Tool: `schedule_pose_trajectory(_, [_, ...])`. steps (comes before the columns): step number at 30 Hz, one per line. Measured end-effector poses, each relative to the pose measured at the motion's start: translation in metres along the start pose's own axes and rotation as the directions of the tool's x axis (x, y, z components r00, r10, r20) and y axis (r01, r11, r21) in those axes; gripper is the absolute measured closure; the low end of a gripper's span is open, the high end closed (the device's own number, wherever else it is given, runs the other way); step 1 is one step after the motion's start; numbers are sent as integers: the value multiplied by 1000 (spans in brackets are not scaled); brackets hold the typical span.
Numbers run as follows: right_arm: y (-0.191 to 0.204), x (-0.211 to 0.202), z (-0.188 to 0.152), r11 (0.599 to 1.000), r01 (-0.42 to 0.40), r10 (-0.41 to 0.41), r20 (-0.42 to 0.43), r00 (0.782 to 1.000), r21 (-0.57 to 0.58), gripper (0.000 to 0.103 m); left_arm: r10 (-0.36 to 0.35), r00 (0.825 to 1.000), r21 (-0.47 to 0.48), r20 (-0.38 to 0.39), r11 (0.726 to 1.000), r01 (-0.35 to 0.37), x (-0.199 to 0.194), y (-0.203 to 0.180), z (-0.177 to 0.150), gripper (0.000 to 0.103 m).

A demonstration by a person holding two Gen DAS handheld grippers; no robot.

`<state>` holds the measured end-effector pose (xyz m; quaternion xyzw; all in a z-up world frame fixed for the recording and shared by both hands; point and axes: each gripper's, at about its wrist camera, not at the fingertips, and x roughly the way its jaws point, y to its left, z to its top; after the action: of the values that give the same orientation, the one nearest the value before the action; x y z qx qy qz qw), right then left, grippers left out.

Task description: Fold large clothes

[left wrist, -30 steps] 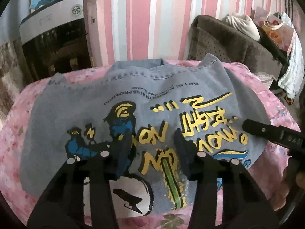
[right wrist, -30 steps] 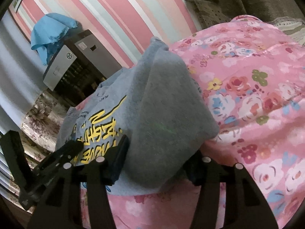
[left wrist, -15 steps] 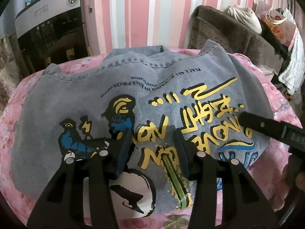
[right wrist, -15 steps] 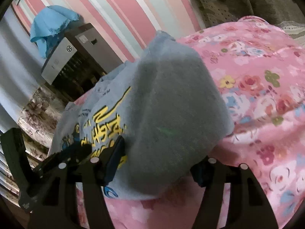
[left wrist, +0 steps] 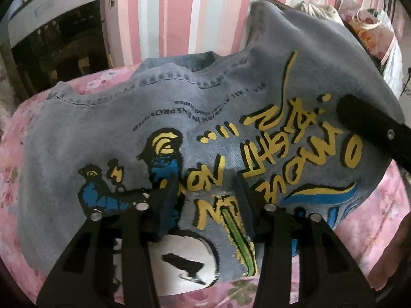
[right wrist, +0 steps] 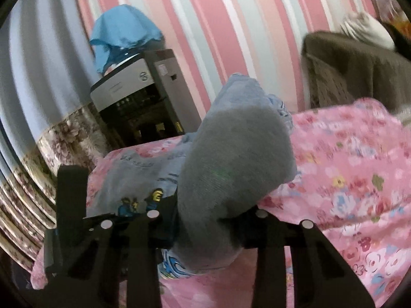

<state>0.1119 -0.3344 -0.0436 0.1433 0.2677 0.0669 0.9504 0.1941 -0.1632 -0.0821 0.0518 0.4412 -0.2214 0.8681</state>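
Note:
A grey-blue T-shirt with yellow, blue and white print lies on a pink floral bed cover. My left gripper hovers just over the shirt's near printed part, jaws apart, holding nothing that I can see. My right gripper is shut on the shirt's right side and lifts it up, so the plain grey inside faces the right wrist camera. In the left wrist view the lifted side rises at the right, with a right gripper finger against it.
A water dispenser with a blue cloth on top stands against the pink striped wall behind the bed. A brown chair piled with clothes and bags stands at the right. Floral cover stretches to the right.
My right gripper has lifted the shirt's right side higher and carried it leftward over the print. The left gripper has moved closer over the shirt and stays open.

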Motion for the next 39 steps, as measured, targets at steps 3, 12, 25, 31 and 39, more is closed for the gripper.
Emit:
schedule_pose_trajectory(3, [30,-4,7,997,25,-24,12,1000,-69,70,-21,1000,1,4,1000,21,-17,19,-3,71])
schedule_pose_trajectory(12, [143,9,7,966,-8,6,-10,1000,-258,75,109,991,-4,78,994,-110,-80,148,-25,71])
schedule_pose_trajectory(25, [218,86,-77,880,-108,-46,-309,950,-463,75,188,981,-11,53,982,-188,-95,230,-54,39])
schedule_pose_trajectory(31, [216,65,-58,876,-169,14,-327,945,-452,56,189,979,-8,81,982,-189,-104,225,-58,18])
schedule_pose_trajectory(39, [177,-22,-16,902,-194,105,-240,965,-385,41,210,972,-18,105,978,-209,-121,226,-49,12])
